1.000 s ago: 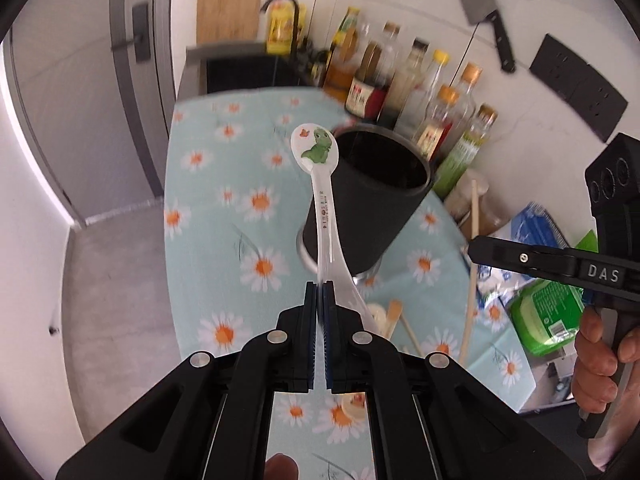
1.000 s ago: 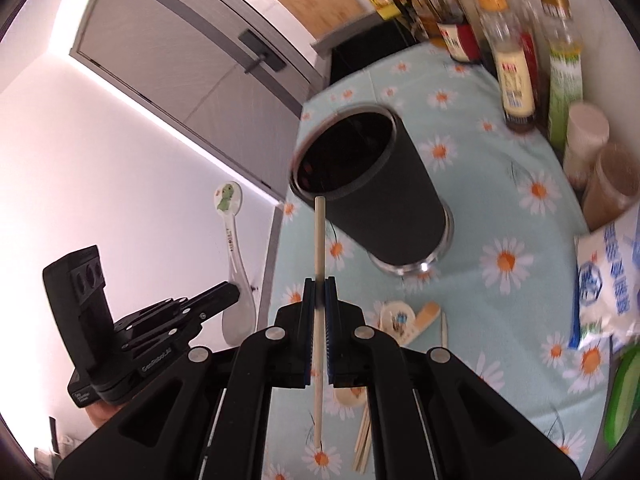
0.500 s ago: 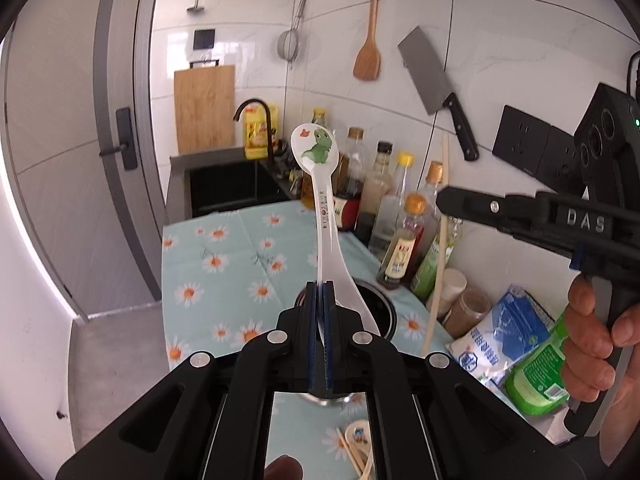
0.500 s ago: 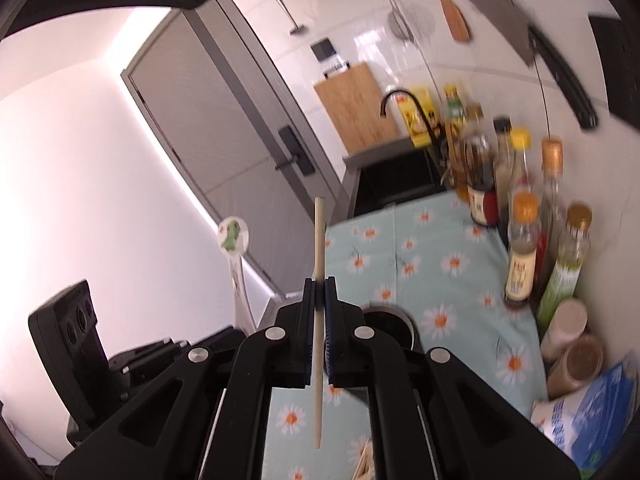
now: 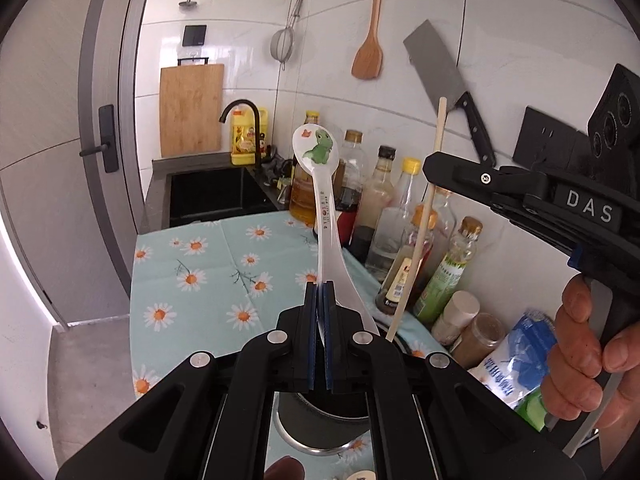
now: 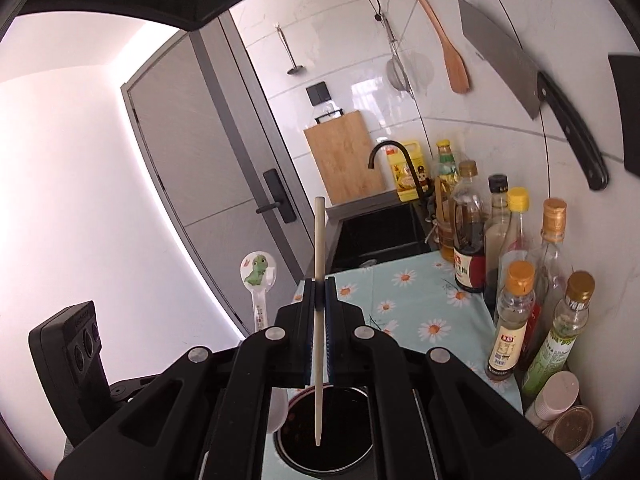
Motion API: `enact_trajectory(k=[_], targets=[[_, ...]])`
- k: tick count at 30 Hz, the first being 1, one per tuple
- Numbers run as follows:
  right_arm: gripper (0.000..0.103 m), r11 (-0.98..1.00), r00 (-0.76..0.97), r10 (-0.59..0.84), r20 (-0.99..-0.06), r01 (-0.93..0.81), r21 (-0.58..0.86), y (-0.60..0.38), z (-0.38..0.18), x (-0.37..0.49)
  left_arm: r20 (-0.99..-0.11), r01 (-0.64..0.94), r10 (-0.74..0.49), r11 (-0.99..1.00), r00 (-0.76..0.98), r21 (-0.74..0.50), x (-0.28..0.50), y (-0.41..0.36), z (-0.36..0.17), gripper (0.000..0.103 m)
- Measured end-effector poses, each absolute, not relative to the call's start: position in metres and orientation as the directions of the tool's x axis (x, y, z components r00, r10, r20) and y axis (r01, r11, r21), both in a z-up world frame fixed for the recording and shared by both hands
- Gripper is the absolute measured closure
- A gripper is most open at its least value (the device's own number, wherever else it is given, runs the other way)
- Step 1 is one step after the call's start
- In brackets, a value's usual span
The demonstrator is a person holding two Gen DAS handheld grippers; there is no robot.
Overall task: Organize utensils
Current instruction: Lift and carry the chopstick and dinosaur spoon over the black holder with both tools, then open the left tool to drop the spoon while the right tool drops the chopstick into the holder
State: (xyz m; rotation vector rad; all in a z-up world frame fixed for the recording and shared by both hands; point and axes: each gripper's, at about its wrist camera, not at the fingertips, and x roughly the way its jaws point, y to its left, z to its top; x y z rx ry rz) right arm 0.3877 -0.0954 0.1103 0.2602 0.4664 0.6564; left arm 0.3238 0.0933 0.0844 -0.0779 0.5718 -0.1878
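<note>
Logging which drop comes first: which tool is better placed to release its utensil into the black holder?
Right, probably. The right tool holds its chopstick upright with the tip already over the black holder. The left tool holds the dinosaur spoon with its bowl beside the rim.

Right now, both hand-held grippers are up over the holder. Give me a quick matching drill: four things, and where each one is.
Things:
1. dinosaur spoon
2. chopstick
3. cleaver
4. utensil holder

Places:
a. hanging on the tiled wall
b. on the daisy cloth, below both tools
c. clamped in the left hand-held gripper
d. clamped in the right hand-held gripper

Pairs: 1-c, 2-d, 3-a, 4-b
</note>
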Motion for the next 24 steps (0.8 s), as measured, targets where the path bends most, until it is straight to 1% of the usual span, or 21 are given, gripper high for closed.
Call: enact_trajectory(k=[7,10,11,12,13,22,24], targets=[[0.097,0.759,0.652,0.647,-0.395,-0.501,0.416,-0.087,0.08,0.4,-0.58,0.149,-0.217,0.975,0.785,-0.163,0.334,0.089,0.055,0.1],[0.096,0.76,0.645,0.646,-0.408,-0.498,0.418,-0.086,0.077,0.4,-0.592,0.141,-0.197,0.98,0.782,-0.139,0.334,0.086,0.049,0.097],[0.093,0.759,0.642,0.648,-0.411,-0.496,0.422,-0.086,0.076,0.4,-0.597,0.142,-0.2,0.979,0.777,-0.144,0.335,0.086,0.048,0.097],[0.085,0.76,0.641,0.646,-0.416,-0.489,0.428,-0.087,0.076,0.4,-0.598,0.14,-0.202,0.979,0.776,-0.149,0.336,0.087,0.048,0.097],[0.083,0.76,0.64,0.645,-0.416,-0.484,0.433,-0.089,0.076,0.401,-0.598,0.135,-0.201,0.979,0.776,-0.153,0.336,0.088,0.047,0.097],[0.081,0.75,0.641,0.654,-0.401,-0.48,0.455,-0.099,0.087,0.387,-0.598,0.121,-0.194,0.98,0.778,-0.16,0.324,0.095,0.052,0.097],[0.079,0.744,0.636,0.661,-0.4,-0.483,0.462,-0.1,0.088,0.382,-0.591,0.107,-0.182,0.981,0.785,-0.161,0.32,0.096,0.055,0.097]])
